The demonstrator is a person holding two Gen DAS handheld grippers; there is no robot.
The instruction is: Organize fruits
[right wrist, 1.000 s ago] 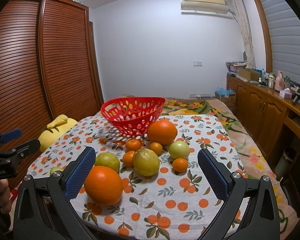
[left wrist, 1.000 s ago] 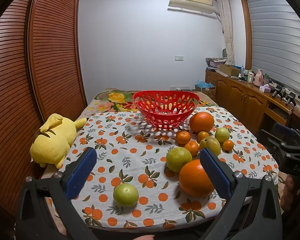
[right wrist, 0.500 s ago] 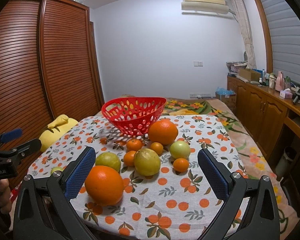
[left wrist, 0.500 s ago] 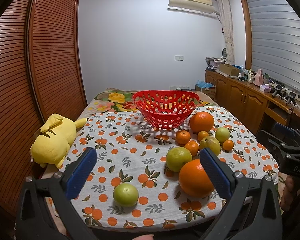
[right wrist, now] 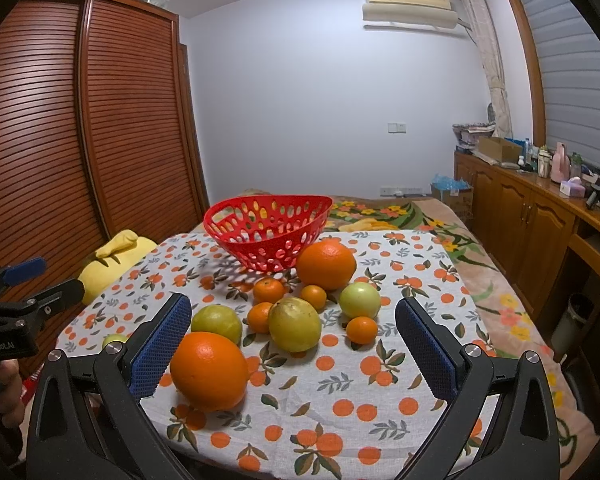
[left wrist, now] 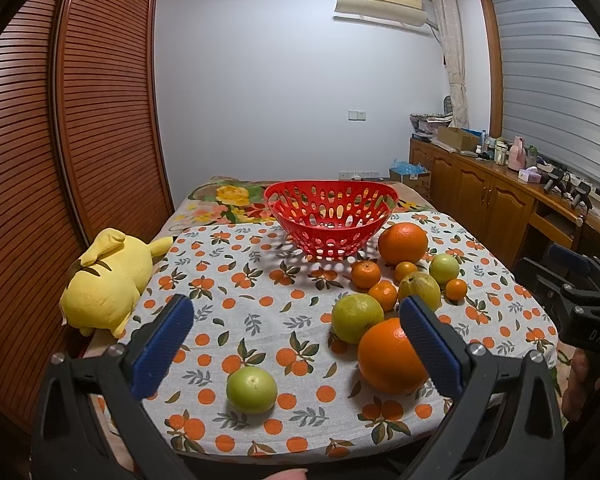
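Observation:
An empty red perforated basket (left wrist: pixel 330 216) (right wrist: pixel 266 232) stands at the far side of a table with an orange-print cloth (left wrist: pixel 252 296). Loose fruit lies in front of it: two big oranges (left wrist: pixel 392 356) (right wrist: pixel 326 265), several small mandarins (right wrist: pixel 269 290), yellow-green fruits (right wrist: pixel 294 324) and a lone green fruit (left wrist: pixel 252 390) near the front edge. My left gripper (left wrist: pixel 296 344) is open and empty above the table's front left. My right gripper (right wrist: pixel 292 348) is open and empty above the front, with the near big orange (right wrist: pixel 209 376) by its left finger.
A yellow plush toy (left wrist: pixel 108 280) lies at the table's left edge beside a slatted wooden wardrobe (left wrist: pixel 60 160). A wooden sideboard (left wrist: pixel 500 204) with clutter runs along the right wall. A floral bedspread (right wrist: pixel 396 216) lies behind the table.
The right wrist view has edged slightly closer to the fruit. The left gripper has not visibly moved. Both grippers stay open.

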